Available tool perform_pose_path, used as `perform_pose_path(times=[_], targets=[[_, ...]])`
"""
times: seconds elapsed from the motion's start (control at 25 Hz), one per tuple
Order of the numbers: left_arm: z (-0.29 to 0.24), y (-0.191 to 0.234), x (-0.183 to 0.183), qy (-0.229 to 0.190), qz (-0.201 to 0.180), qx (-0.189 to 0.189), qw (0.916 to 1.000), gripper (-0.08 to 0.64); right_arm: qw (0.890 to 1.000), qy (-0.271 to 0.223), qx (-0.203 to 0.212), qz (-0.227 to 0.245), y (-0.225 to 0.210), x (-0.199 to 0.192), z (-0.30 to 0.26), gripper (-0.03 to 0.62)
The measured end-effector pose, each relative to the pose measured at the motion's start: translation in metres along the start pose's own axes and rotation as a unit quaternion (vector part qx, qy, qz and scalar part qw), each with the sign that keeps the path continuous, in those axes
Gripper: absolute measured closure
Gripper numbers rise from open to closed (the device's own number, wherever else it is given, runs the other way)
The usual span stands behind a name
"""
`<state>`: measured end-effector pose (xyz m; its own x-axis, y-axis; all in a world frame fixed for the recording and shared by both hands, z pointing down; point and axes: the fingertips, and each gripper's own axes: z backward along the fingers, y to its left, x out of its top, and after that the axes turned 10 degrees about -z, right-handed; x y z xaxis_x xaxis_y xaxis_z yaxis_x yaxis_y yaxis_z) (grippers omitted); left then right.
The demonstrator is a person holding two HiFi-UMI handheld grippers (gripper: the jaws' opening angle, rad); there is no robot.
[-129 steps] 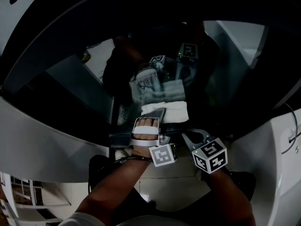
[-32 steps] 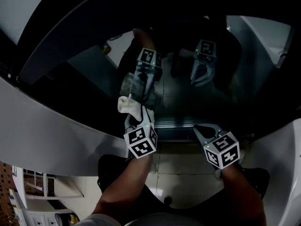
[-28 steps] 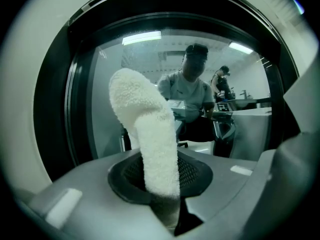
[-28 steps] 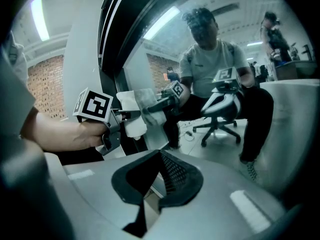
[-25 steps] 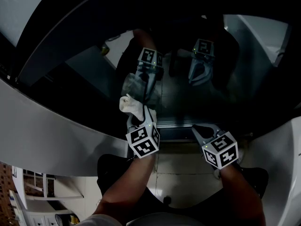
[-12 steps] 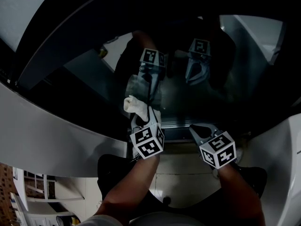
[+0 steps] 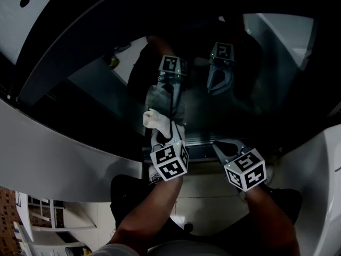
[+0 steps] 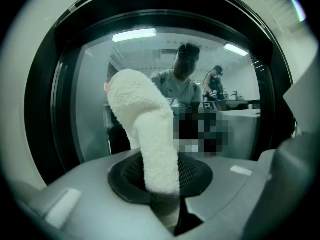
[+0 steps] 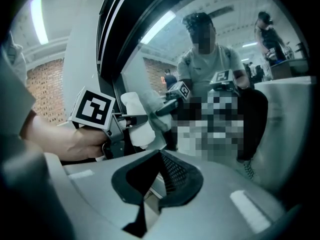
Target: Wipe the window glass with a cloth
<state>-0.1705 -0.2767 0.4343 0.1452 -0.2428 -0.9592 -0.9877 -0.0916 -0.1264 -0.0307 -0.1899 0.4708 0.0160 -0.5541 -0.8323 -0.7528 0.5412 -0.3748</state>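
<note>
We kept the cloth (image 8: 145, 134) pinched by its lower end in the left gripper (image 7: 162, 134), jaws clamped on it so that the loose folded top stood up toward the window glass (image 7: 90, 84) at centre frame. It was near the pane, though we could not tell whether it touched. The right gripper (image 7: 220, 149) sat at lower right, jaws together on nothing, kept aside, we judged, to leave the wiping path free.
</note>
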Motion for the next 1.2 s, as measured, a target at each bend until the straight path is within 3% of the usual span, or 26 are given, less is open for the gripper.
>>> perform_pose_path(times=[0.4, 0.68, 1.2], targets=[[-0.027, 0.001, -0.017, 0.006, -0.007, -0.001, 1.0, 0.46, 1.0, -0.009, 0.002, -0.011, -0.014, -0.004, -0.026, 0.591], [-0.045, 0.026, -0.031, 0.016, -0.009, -0.002, 0.9998, 0.46, 1.0, -0.007, 0.004, -0.019, -0.007, -0.004, -0.058, 0.591], [-0.039, 0.001, -0.026, 0.021, -0.017, -0.04, 0.9988, 0.46, 0.999, -0.01, -0.008, -0.033, 0.001, 0.002, -0.047, 0.591]])
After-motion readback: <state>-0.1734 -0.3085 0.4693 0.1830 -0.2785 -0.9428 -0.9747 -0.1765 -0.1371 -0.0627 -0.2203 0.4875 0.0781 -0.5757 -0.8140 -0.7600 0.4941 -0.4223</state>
